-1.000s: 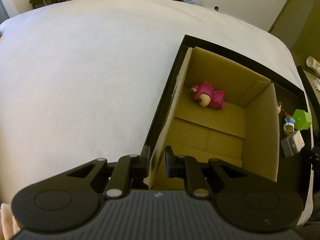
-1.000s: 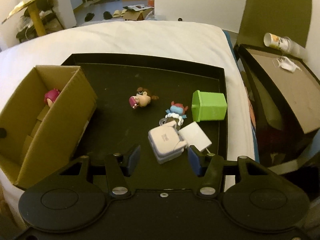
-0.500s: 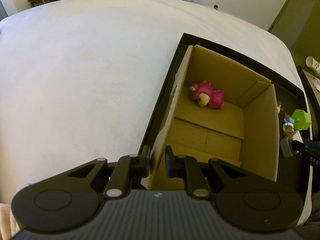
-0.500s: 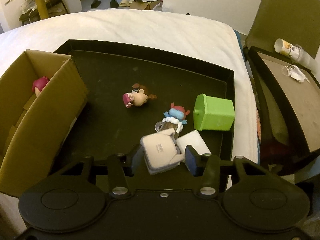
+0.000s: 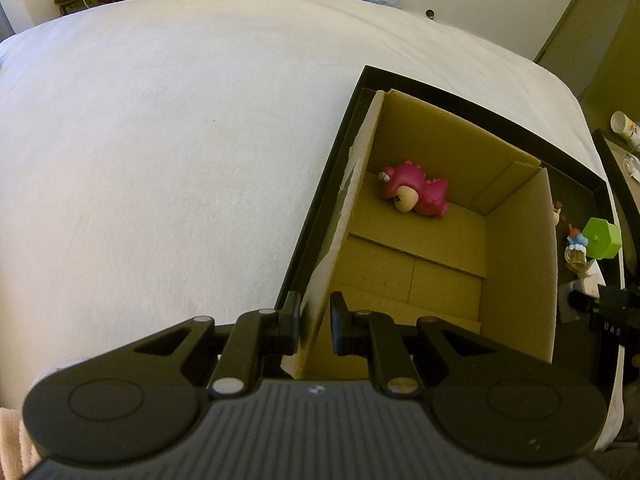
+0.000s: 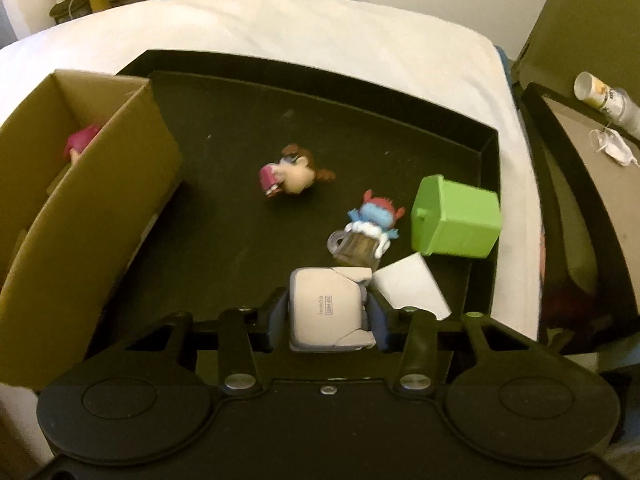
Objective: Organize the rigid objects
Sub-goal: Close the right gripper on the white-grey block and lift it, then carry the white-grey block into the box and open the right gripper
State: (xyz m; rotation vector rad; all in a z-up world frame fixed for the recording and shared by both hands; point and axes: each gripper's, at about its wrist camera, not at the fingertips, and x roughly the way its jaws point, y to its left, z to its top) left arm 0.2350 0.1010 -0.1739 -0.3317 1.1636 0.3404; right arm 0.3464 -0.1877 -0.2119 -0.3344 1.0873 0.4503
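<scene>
While the right tongs [image 6: 328, 320] are closing on the pale grey rounded plastic block [image 6: 326, 308], which sits between their blue pads at the near edge of the shallow black tray [image 6: 360, 92], a white card [image 6: 408, 284] lies just beside it. Just beyond stand a blue figurine on a clear mug [image 6: 366, 232] and a tipped green plastic bin [image 6: 456, 216]; a brown-haired figurine [image 6: 294, 174] lies toward the tray's middle. Only the left view shows the left tongs [image 5: 316, 322], narrow, clamped on the near wall of the open brown cardboard box [image 5: 516, 272], and the whole pink dinosaur toy [image 5: 416, 192] lying inside at its far end. Tray and box rest on a white bed [image 5: 160, 140].
</scene>
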